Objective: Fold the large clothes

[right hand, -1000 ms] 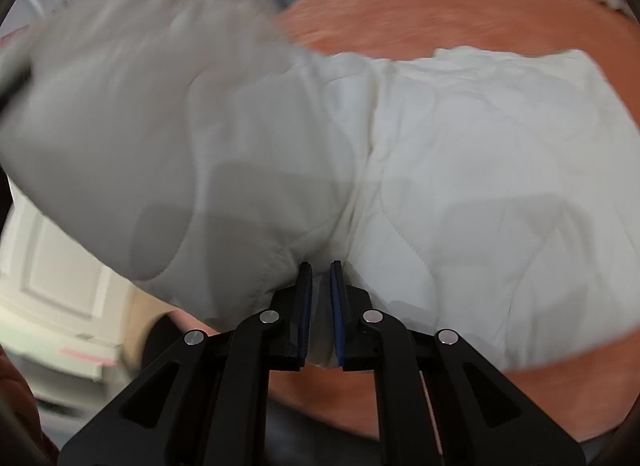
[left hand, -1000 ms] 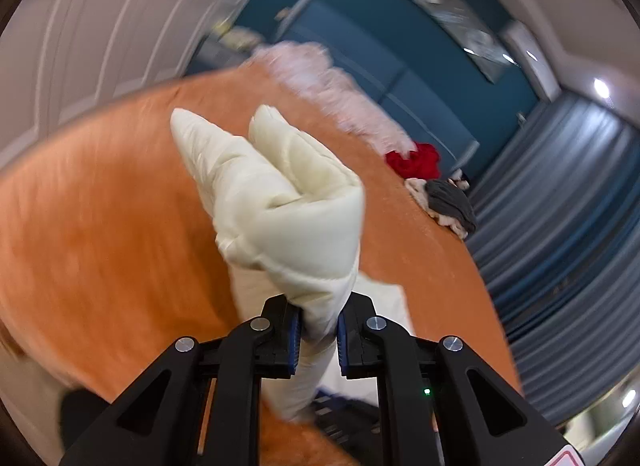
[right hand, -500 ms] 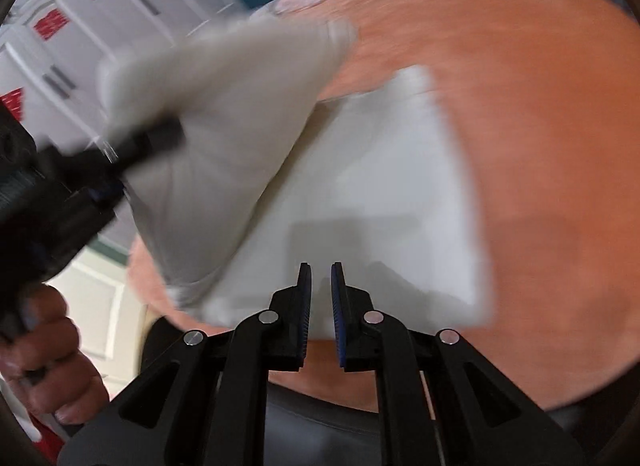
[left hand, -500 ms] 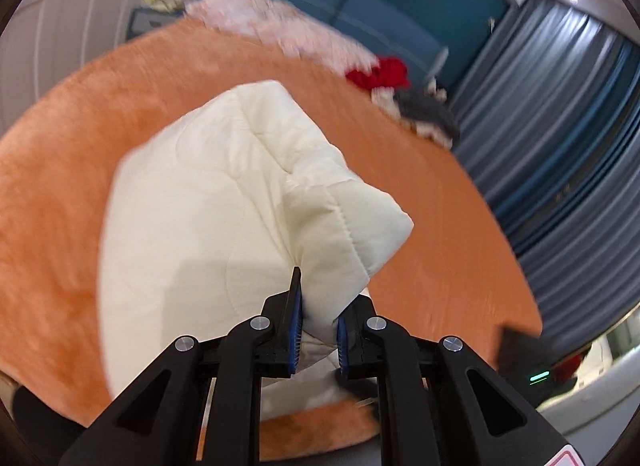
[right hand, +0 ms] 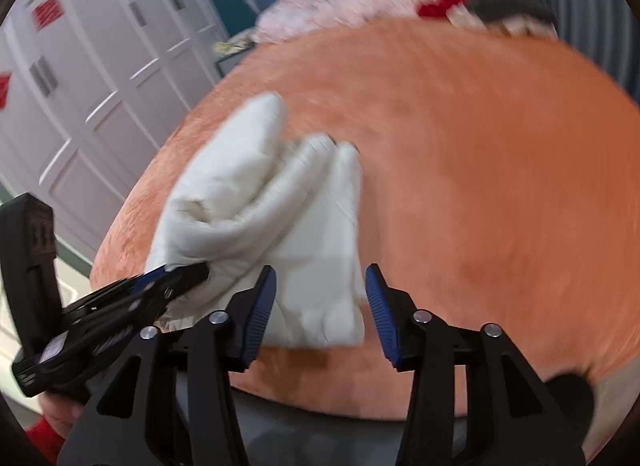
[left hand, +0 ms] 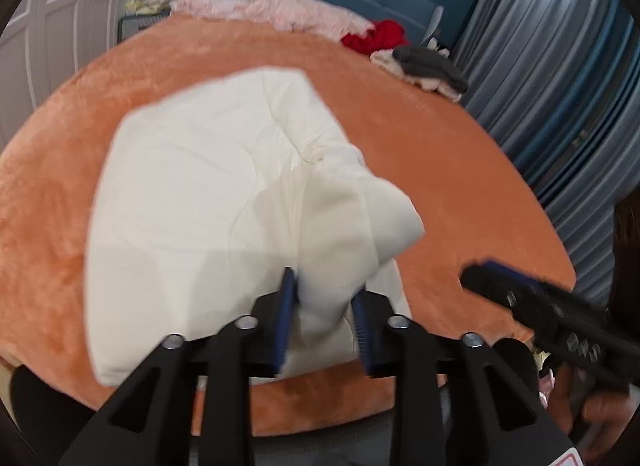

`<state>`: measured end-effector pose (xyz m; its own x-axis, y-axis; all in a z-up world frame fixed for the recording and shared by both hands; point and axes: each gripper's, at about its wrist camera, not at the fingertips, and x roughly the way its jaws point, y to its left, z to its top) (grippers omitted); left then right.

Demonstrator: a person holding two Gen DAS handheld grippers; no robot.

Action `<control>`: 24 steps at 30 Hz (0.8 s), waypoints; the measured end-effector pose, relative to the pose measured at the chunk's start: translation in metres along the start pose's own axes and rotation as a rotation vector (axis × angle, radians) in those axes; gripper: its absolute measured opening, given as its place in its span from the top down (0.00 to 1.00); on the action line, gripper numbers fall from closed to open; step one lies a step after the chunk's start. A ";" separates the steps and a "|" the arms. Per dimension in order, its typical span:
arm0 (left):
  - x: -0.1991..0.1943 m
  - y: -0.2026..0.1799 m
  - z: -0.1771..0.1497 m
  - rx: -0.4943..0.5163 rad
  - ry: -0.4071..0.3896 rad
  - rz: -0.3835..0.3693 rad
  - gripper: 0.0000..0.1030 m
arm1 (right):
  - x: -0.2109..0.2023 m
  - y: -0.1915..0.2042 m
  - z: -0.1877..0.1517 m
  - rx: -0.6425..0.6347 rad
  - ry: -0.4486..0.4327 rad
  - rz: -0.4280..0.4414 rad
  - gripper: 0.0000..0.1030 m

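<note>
A cream quilted garment (left hand: 192,201) lies folded on the orange bed cover (left hand: 460,169). My left gripper (left hand: 323,308) hangs over its near edge, jaws opening. A puffy fold of the garment (left hand: 340,225) still sits loosely between the pads. In the right wrist view the left gripper (right hand: 192,274) reaches the folded bundle (right hand: 256,201) from the left. My right gripper (right hand: 320,306) is drawn back above the garment's near corner, jaws opening, with nothing between its pads. It also shows at the right of the left wrist view, the right gripper (left hand: 480,274).
A pink fluffy blanket (left hand: 260,1), a red cloth (left hand: 376,35) and grey and beige clothes (left hand: 432,65) lie at the bed's far side. Grey curtains (left hand: 560,65) hang on the right. White wardrobe doors (right hand: 100,85) stand on the left.
The lifted part of the garment came down onto the rest, making a folded bundle. Both grippers, shut on the cloth before, have spread their jaws. The right one let go and pulled back.
</note>
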<state>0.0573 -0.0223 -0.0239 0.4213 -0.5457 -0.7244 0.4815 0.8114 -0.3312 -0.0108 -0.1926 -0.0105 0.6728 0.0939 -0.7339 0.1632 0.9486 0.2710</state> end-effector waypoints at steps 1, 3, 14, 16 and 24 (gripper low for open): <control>-0.016 0.005 0.000 -0.014 -0.026 -0.013 0.60 | -0.004 0.008 0.006 -0.034 -0.020 -0.002 0.49; -0.043 0.017 0.002 -0.060 -0.076 -0.024 0.43 | -0.009 0.023 0.015 -0.077 -0.050 0.020 0.42; -0.050 0.110 0.013 -0.290 -0.067 0.157 0.37 | 0.043 0.060 0.062 -0.059 0.005 0.074 0.35; -0.039 0.113 0.012 -0.295 -0.038 0.162 0.38 | 0.058 0.057 0.062 -0.024 0.063 0.089 0.37; -0.033 0.111 -0.003 -0.300 0.003 0.115 0.38 | 0.036 0.049 0.034 -0.024 0.081 0.122 0.83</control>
<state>0.0948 0.0860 -0.0386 0.4568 -0.4468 -0.7692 0.1828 0.8934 -0.4104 0.0459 -0.1532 -0.0027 0.6260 0.2322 -0.7444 0.0658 0.9355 0.3471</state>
